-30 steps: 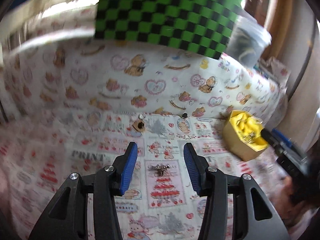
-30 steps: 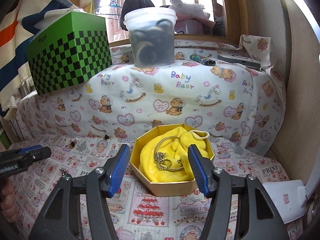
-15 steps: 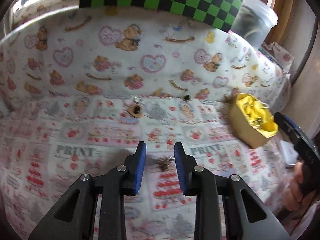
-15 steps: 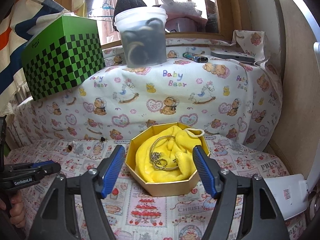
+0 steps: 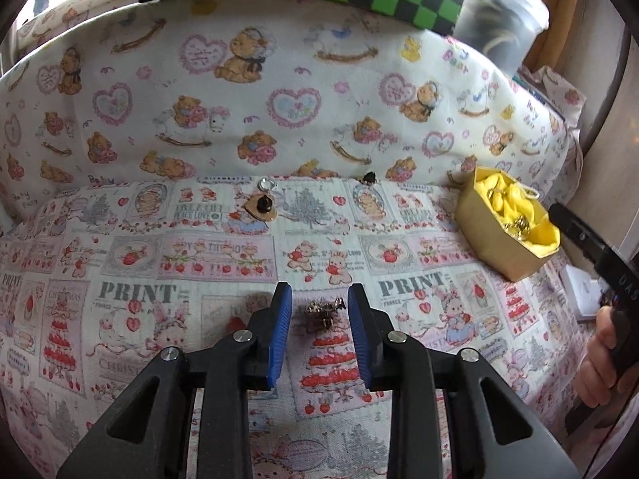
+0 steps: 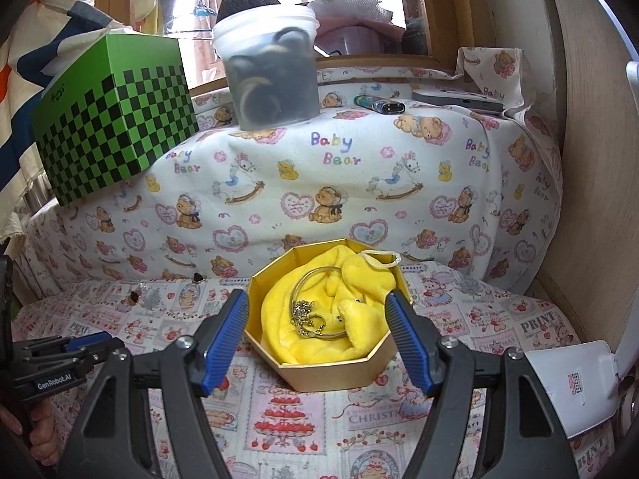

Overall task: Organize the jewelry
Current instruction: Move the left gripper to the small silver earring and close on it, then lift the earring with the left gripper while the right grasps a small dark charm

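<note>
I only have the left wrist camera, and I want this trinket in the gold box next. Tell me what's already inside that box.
Observer: In the right wrist view, the gold box holds a silver bangle and a sparkly chain piece on yellow cloth.
Operator: Report the right gripper's state.
Observer: The right gripper is open and grips nothing.
Operator: Check the ledge right of the plastic tub.
Observer: A lighter lies there, with a flat grey device further right.
</note>
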A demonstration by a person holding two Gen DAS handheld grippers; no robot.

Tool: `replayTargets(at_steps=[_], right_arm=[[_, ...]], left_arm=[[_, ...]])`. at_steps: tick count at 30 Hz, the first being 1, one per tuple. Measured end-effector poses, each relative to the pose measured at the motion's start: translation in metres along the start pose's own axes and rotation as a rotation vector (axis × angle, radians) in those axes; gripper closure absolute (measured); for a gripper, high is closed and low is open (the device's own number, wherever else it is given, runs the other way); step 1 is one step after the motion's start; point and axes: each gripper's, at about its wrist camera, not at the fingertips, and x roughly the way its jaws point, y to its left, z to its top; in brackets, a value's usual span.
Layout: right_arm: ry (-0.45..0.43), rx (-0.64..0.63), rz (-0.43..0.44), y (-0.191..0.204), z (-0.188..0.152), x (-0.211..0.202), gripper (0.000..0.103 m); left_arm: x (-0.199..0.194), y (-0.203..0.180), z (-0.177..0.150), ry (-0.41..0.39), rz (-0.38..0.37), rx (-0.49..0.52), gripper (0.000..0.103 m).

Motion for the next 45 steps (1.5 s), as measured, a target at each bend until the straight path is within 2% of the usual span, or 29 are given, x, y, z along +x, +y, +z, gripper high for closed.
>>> replayTargets(at_steps=[3, 6, 9, 12, 14, 16, 19, 22, 25, 28, 31, 36, 41, 43, 45], right_arm=[[-0.002, 0.0, -0.001, 0.0, 0.0, 0.0, 0.035], [-0.008, -0.001, -0.004, 0.001, 0.0, -0.001, 0.035], [-0.011, -0.002, -0.004, 0.001, 0.0, -0.004, 0.035], [0.013, 0.031, 0.038, 0.002, 0.003, -0.007, 0.035], [0.026, 0.026, 0.052, 0.011, 0.01, -0.006, 0.036], [0.047, -0.022, 0.05, 0.027, 0.015, -0.004, 0.061], [0.117, -0.079, 0.09, 0.054, 0.021, 0.009, 0.078], [0.211, -0.054, 0.163, 0.076, 0.029, 0.031, 0.081], [0.257, -0.028, 0.175, 0.092, 0.034, 0.054, 0.081], [0.301, 0.011, 0.147, 0.108, 0.031, 0.085, 0.081], [0.327, 0.034, 0.125, 0.119, 0.024, 0.104, 0.081], [0.296, 0.014, 0.059, 0.135, 0.019, 0.122, 0.081], [0.282, 0.002, -0.012, 0.144, 0.017, 0.133, 0.081], [0.287, 0.005, -0.026, 0.146, 0.014, 0.138, 0.088], [0.279, 0.004, -0.025, 0.147, 0.013, 0.137, 0.088]], left_arm=[[0.001, -0.001, -0.001, -0.002, 0.027, -0.001, 0.083], [-0.004, 0.001, 0.0, -0.017, 0.015, -0.018, 0.083], [-0.021, 0.006, 0.004, -0.077, 0.012, -0.042, 0.083], [-0.039, 0.014, 0.008, -0.148, 0.018, -0.063, 0.083], [-0.043, 0.021, 0.01, -0.168, 0.025, -0.08, 0.083], [-0.043, 0.031, 0.012, -0.164, 0.007, -0.12, 0.083], [-0.04, 0.043, 0.014, -0.165, 0.023, -0.16, 0.083], [-0.043, 0.052, 0.014, -0.186, 0.065, -0.167, 0.083], [-0.046, 0.061, 0.012, -0.209, 0.093, -0.19, 0.083], [-0.046, 0.069, 0.012, -0.22, 0.144, -0.218, 0.083], [-0.042, 0.082, 0.012, -0.207, 0.157, -0.263, 0.083], [-0.037, 0.091, 0.014, -0.198, 0.185, -0.28, 0.083], [-0.041, 0.096, 0.015, -0.21, 0.17, -0.305, 0.083], [-0.043, 0.098, 0.015, -0.213, 0.171, -0.306, 0.083], [-0.046, 0.1, 0.014, -0.213, 0.167, -0.306, 0.083]])
